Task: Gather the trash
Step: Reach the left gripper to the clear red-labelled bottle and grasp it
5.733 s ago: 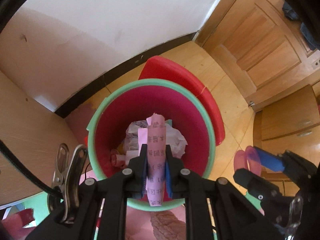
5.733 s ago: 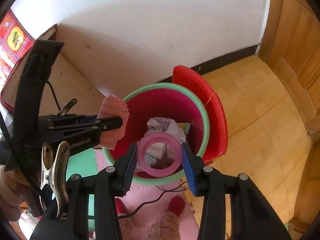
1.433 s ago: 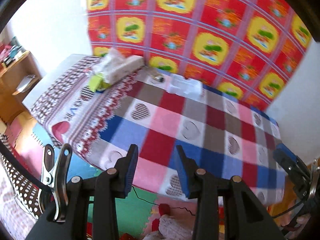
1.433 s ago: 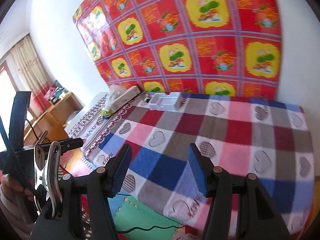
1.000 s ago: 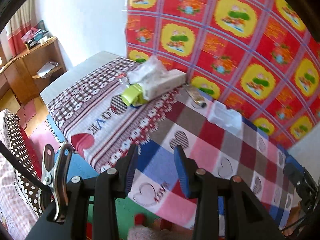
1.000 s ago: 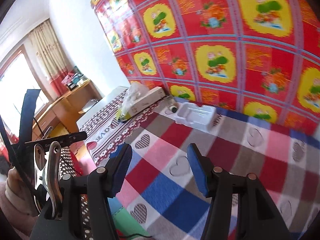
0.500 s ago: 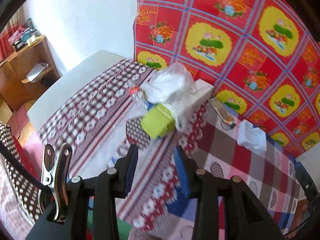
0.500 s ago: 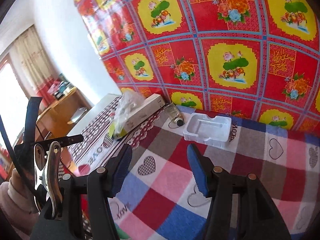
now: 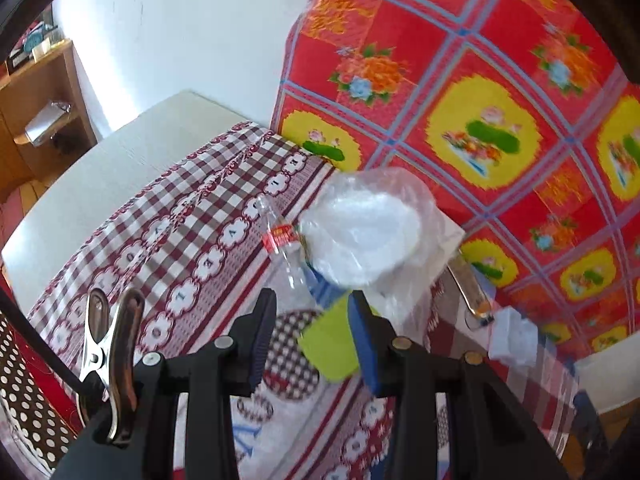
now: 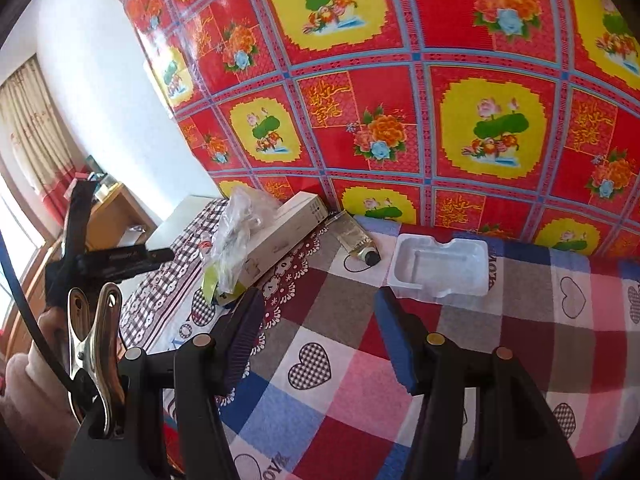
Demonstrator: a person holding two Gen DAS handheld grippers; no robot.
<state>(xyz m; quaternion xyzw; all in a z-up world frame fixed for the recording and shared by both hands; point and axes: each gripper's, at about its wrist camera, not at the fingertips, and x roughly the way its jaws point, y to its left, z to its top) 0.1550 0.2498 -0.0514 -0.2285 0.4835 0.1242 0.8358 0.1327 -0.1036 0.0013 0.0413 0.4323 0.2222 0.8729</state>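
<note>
On the checked tablecloth point(image 10: 352, 360) before a red flowered wall covering point(image 10: 440, 80), the left gripper point(image 9: 312, 320) hangs with jaws apart over a green wrapper point(image 9: 328, 344) and clear plastic bag point(image 9: 360, 224), while the right gripper point(image 10: 320, 320), also apart and empty, faces a white plastic tray point(image 10: 440, 268) farther right.

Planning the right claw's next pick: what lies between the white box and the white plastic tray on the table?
In the right wrist view, a small tube lies between the white box and the tray.
</note>
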